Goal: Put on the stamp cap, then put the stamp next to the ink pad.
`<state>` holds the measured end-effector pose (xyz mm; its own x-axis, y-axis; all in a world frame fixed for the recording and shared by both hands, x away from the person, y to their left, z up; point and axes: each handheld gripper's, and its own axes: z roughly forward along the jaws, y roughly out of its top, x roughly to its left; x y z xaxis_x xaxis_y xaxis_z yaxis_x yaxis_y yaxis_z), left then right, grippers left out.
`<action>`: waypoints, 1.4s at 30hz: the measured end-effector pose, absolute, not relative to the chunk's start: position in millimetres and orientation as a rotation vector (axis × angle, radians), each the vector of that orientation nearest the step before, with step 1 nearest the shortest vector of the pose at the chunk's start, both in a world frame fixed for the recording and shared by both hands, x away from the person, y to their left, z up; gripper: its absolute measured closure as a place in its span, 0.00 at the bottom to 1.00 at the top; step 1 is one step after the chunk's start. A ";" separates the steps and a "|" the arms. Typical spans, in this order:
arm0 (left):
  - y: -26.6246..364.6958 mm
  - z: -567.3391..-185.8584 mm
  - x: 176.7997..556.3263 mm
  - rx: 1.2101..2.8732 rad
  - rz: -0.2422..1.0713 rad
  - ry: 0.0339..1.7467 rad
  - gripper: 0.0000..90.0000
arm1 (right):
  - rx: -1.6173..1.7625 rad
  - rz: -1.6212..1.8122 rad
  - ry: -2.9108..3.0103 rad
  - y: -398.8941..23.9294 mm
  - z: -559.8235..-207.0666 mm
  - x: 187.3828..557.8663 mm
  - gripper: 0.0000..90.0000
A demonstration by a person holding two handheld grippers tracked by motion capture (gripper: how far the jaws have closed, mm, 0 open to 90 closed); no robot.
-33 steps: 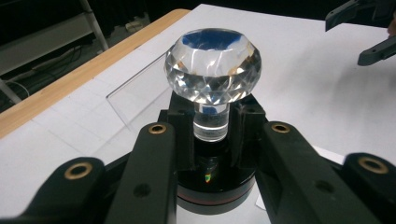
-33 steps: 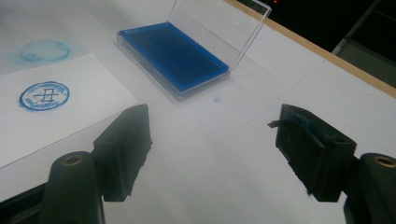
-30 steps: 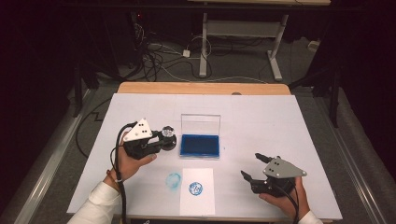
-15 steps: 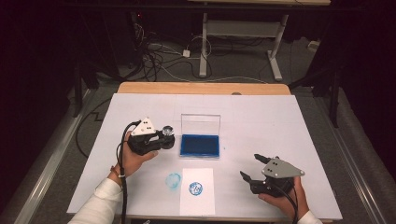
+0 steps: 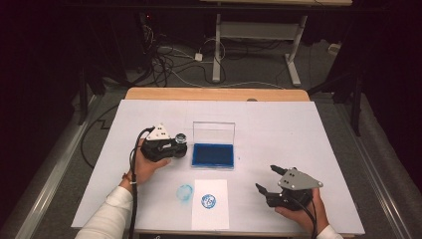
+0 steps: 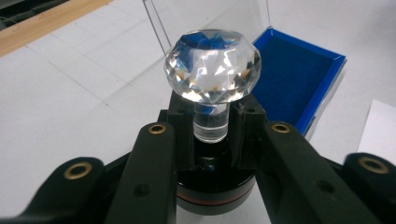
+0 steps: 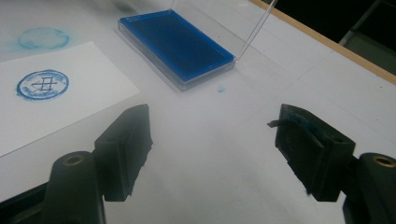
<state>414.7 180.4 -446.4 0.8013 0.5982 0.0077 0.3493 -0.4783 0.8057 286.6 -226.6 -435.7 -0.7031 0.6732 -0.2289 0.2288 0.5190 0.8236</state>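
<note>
– What are the left tongs (image 6: 211, 140) holding?
– They are squeezing a stamp (image 6: 212, 77) with a shiny glass knob. The tongs are pinching its clear stem. In the high view the stamp (image 5: 180, 142) is sitting just left of the blue ink pad (image 5: 213, 155).
– What is lying near the front of the worktop (image 5: 308, 129)?
– A white paper (image 5: 210, 204) with a round blue print, and a blue smudge (image 5: 184, 191) beside it.
– And the right tongs (image 7: 212, 154)?
– They are standing about half open, holding nothing, hanging over bare worktop, well apart from the pad.
</note>
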 end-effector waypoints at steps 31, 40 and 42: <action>176.2 -461.2 423.1 2.225 0.335 0.737 0.69 | 0.723 1.084 2.223 -230.2 -435.2 282.2 0.32; 178.9 -458.3 421.0 2.229 0.341 0.760 0.53 | 0.701 1.077 2.236 -229.3 -435.1 280.0 0.32; 178.7 -455.7 419.2 2.219 0.351 0.751 0.51 | 0.696 1.077 2.236 -229.2 -434.7 279.7 0.32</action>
